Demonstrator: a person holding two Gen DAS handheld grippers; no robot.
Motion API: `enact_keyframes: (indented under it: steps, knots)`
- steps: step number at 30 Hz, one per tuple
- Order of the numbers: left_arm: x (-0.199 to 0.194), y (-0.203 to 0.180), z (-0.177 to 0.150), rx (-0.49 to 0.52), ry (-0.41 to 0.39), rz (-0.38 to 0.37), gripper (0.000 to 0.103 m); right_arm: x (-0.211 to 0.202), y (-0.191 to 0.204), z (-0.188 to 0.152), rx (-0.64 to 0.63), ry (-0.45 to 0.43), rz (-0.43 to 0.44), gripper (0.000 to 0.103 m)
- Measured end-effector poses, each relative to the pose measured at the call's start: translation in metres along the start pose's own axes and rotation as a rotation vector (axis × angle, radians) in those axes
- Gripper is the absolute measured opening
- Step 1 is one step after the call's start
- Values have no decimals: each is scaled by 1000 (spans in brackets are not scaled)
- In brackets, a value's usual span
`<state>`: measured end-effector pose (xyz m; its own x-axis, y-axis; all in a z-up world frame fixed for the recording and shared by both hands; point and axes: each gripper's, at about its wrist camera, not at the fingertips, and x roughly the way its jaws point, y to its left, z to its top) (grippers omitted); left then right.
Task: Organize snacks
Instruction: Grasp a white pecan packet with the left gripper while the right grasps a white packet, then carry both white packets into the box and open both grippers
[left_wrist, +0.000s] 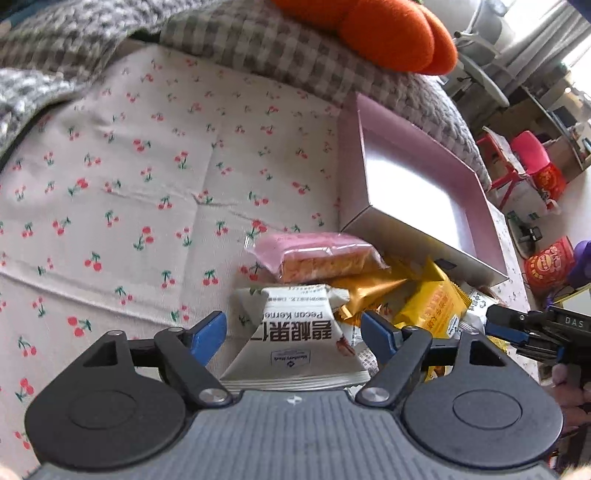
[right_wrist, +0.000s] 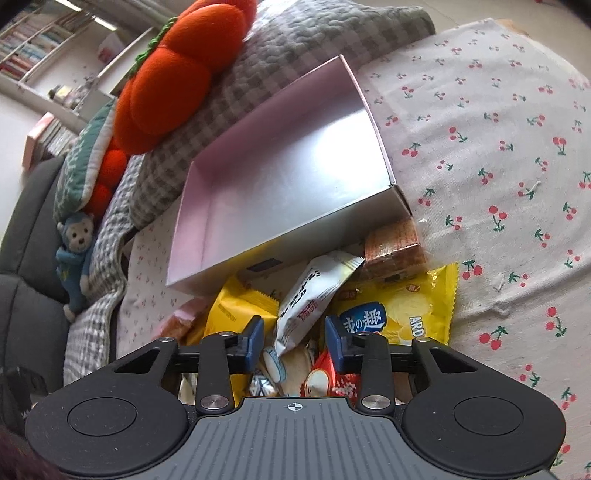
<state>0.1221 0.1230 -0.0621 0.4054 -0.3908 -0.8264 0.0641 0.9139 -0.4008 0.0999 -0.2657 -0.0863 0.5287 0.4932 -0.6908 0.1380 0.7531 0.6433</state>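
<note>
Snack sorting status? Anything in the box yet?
Nothing done: the pink box shows no snacks inside. In hand: left tongs straddle the white pecan packet; right tongs straddle a white wrapper, neither lifted. Left: the whole snack pile.

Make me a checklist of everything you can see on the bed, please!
Surface: cherry-print cloth over a bed.
Job's things: empty pink box; snack pile beside it, with a white pecan packet, pink wafer pack and yellow chip bag.
Clutter: orange plush, blue monkey toy.
Grippers: left gripper open around the pecan packet; right gripper open over a white packet.
Cables: nothing seen.
Surroundings: bookshelves, red stool.
</note>
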Motion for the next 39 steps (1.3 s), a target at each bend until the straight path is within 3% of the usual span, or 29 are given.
enact_keyframes:
  steps: [7, 12, 19, 27, 39]
  knots:
    - [2, 10, -1, -68, 10, -6, 57, 11, 0, 2, 19, -17, -2, 31]
    - [4, 10, -1, -86, 11, -15, 51, 16, -2, 1, 21, -30, 1, 31]
    - [1, 7, 0, -84, -4, -1, 42, 16, -4, 1, 41, -35, -5, 21]
    - [-9, 5, -2, -93, -7, 21, 38, 7, -1, 1, 39, -48, -1, 18]
    - [-39, -8, 1, -94, -82, 19, 37, -13, 5, -2, 36, -75, 24, 14]
